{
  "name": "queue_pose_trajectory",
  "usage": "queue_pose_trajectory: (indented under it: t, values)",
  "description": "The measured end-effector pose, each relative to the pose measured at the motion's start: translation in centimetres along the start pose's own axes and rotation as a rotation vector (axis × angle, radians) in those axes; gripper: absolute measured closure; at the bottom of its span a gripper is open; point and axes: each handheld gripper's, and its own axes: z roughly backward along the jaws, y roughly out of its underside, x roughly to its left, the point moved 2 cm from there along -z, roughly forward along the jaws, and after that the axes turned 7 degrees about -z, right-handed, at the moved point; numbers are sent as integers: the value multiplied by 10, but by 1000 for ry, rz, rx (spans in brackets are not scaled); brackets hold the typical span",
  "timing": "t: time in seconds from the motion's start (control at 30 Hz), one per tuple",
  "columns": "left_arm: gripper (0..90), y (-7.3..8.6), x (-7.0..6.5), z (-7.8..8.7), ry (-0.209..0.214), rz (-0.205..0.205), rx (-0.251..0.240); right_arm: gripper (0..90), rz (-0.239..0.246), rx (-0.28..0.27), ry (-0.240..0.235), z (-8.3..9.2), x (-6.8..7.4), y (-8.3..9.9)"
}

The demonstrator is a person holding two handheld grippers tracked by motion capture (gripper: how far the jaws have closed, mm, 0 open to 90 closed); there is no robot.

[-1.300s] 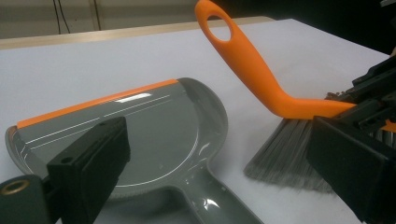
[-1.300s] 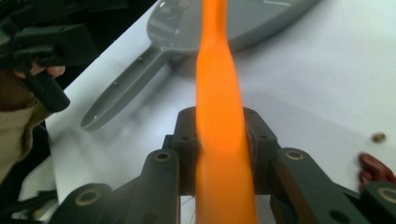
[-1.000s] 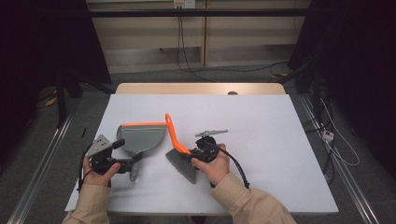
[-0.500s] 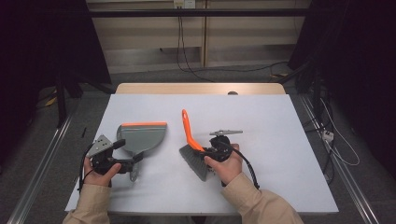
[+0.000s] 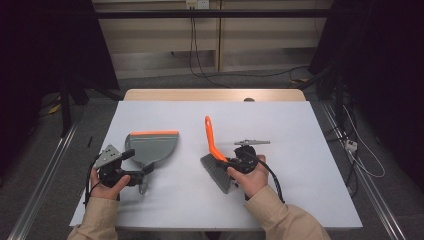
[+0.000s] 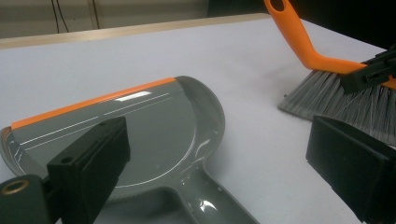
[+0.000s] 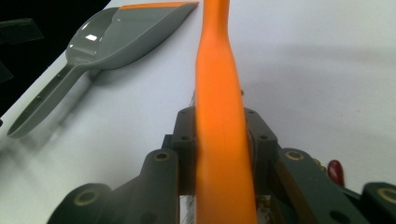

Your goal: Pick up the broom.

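Note:
A grey dustpan [image 5: 152,147] with an orange lip lies flat on the white table [image 5: 310,150], left of centre. My left gripper [image 5: 141,174] is at the pan's handle, open. In the left gripper view the pan [image 6: 154,126] spreads ahead and its handle runs between the wide-apart jaws [image 6: 219,161], which do not press on it. To the right, my right gripper [image 5: 229,162] is shut on a hand brush [image 5: 216,172] with grey bristles. Its orange handle [image 7: 217,88] runs straight out between the jaws. The dustpan [image 7: 116,37] lies off to the left in that view.
The table's wooden far edge [image 5: 215,95] carries a small dark object [image 5: 248,100]. Metal floor rails [image 5: 45,180] run along both sides of the table. Cables [image 5: 360,160] lie on the floor at right. Bare tabletop spreads right of the brush and behind it.
My right gripper has carried the brush to the right, away from the dustpan, opening a gap between them. The left gripper and dustpan have stayed put.

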Motion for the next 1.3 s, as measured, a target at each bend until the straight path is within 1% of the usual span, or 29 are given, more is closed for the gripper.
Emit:
queue_pose_trajectory:
  t: [0.1, 0.4, 0.77, 0.8, 0.83, 1.17, 1.3]
  values:
    - [62, 0, 0, 0, 0, 2, 1, 711, 7, -6, 11, 3, -1, 0]
    - [63, 0, 0, 0, 0, 0, 0, 711, 2, -21, 33, 10, -7, 2]
    - [63, 0, 0, 0, -1, -8, 3, 711, -5, -35, 44, 18, -14, 4]
    - [63, 0, -1, -1, -1, -1, -1, 711, -7, -34, 45, 19, -14, 4]
    - [63, 0, -1, -1, 0, -7, 2, 711, -8, -38, 48, 19, -15, 4]
    - [63, -1, -1, -1, -2, -6, 3, 711, -16, -46, 59, 26, -22, 4]
    - [63, -1, -2, -1, 0, -8, 5, 711, -25, -52, 54, 27, -23, 4]
